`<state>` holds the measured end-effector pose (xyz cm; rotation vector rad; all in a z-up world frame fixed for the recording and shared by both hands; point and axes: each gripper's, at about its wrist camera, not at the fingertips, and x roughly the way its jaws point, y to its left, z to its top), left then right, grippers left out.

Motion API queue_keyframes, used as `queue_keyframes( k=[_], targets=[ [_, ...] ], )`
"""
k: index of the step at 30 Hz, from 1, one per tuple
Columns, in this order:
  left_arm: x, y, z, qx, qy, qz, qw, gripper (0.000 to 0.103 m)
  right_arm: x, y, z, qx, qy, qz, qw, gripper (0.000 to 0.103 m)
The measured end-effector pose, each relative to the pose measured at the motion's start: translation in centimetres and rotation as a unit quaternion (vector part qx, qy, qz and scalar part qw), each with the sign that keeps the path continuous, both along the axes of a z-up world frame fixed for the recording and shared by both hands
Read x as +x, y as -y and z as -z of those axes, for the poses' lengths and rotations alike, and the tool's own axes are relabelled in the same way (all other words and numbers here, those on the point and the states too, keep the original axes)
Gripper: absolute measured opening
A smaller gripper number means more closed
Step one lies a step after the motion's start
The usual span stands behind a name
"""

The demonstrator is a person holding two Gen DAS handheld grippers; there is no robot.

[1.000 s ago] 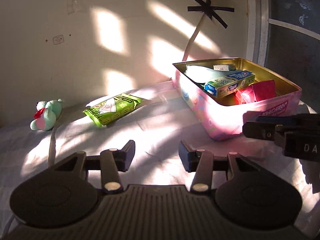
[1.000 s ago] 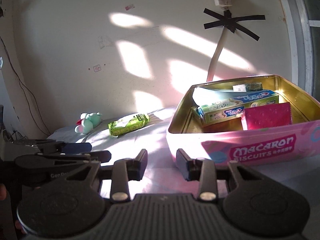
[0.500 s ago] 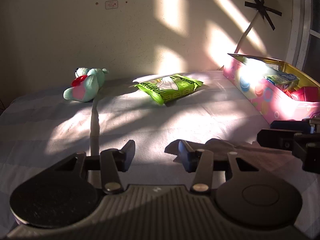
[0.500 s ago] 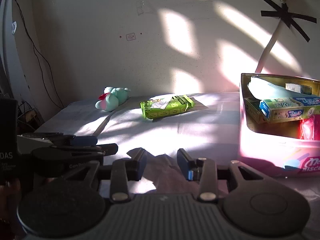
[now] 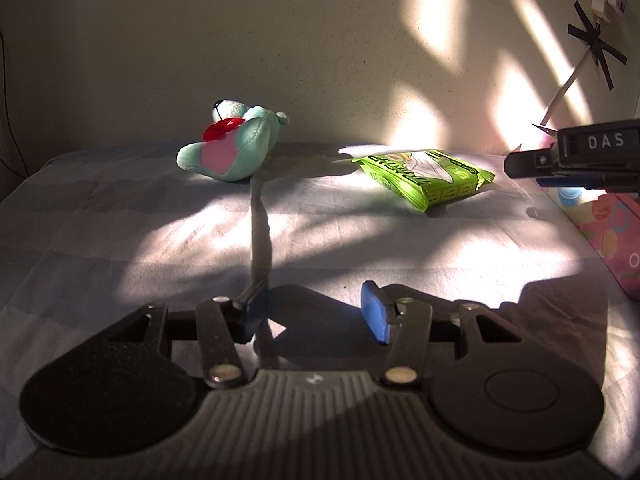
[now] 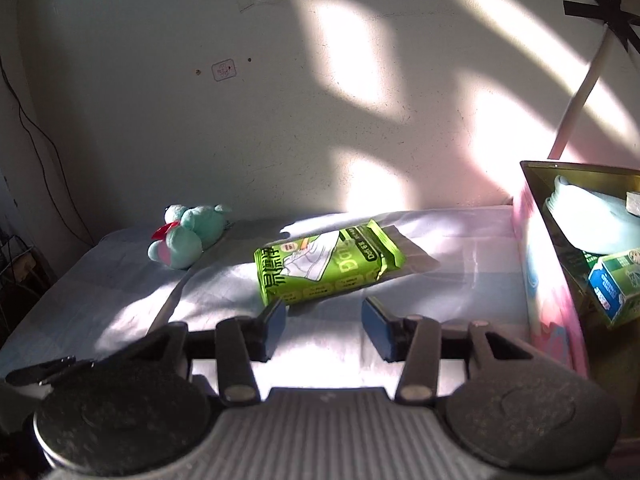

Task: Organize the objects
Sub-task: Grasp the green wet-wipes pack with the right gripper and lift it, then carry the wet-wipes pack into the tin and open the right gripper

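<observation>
Right wrist view: right tongs (image 6: 323,322) gaping empty just near of the green packet (image 6: 326,266); teddy (image 6: 186,236) lying far left — both awaiting the part-filled tin (image 6: 550,280); left tongs (image 5: 316,314) hovering apart too.

The left gripper (image 5: 314,312) hangs low over a pale sheet (image 5: 120,240) with its jaws apart and nothing between them. A teal plush bear (image 5: 232,144) lies by the wall, well apart from a green wipes packet (image 5: 428,180) to its right. The right gripper (image 5: 576,156) juts in above a pink tin (image 5: 616,232).
</observation>
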<state>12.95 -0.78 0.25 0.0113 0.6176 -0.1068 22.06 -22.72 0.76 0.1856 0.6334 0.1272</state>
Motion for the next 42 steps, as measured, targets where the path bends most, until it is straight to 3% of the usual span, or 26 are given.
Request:
queue_keyframes(
  k=[4, 9, 11, 13, 15, 20, 27, 30, 32, 35, 42],
  targets=[
    [0.2, -0.7, 0.0, -0.021, 0.0, 0.0, 0.9998, 0.055, 5.8, 0.8, 1.3, 0.004, -0.016, 0.033, 0.999, 0.05],
    [0.6, -1.8, -0.6, -0.04, 0.011, -0.019, 0.999, 0.055, 11.4, 2.8, 3.8, 0.07, -0.061, 0.073, 0.993, 0.057],
    [0.7, -2.8, -1.0, -0.054, 0.02, -0.036, 0.9977, 0.055, 12.7, 3.2, 5.0, 0.1, -0.087, 0.063, 0.989, 0.057],
    [0.9, -4.1, -1.2, -0.083, 0.021, -0.053, 0.9949, 0.055, 12.8, 2.8, 5.6, 0.106, -0.081, 0.043, 0.99, 0.054],
    [1.2, -5.1, -1.3, -0.11, 0.017, -0.064, 0.9918, 0.055, 11.8, 1.9, 5.5, 0.105, -0.072, 0.002, 0.992, 0.038],
    [1.6, -6.2, -1.0, -0.166, 0.003, -0.058, 0.9844, 0.055, 8.1, -0.9, 5.2, 0.114, -0.07, -0.085, 0.987, 0.026],
    [1.8, -6.5, -0.9, -0.203, 0.01, -0.039, 0.9783, 0.054, 3.8, -4.0, 5.0, 0.111, -0.069, -0.137, 0.982, 0.026],
    [2.3, -5.9, -0.1, -0.2, -0.012, -0.022, 0.9795, 0.049, 2.2, -4.7, 4.7, 0.118, -0.069, -0.149, 0.979, 0.027],
    [2.0, -5.8, -0.1, -0.202, -0.012, -0.012, 0.9793, 0.037, 1.3, -4.2, 5.0, 0.137, -0.075, -0.143, 0.977, 0.033],
    [1.5, -5.9, 0.2, -0.241, -0.041, 0.015, 0.9696, 0.034, -0.4, -2.6, 5.4, 0.173, -0.087, -0.13, 0.972, 0.035],
    [-3.0, 0.8, -0.5, -0.184, -0.066, 0.106, 0.9748, 0.034, -8.0, 2.3, 5.1, 0.172, -0.083, -0.091, 0.977, 0.032]
  ],
)
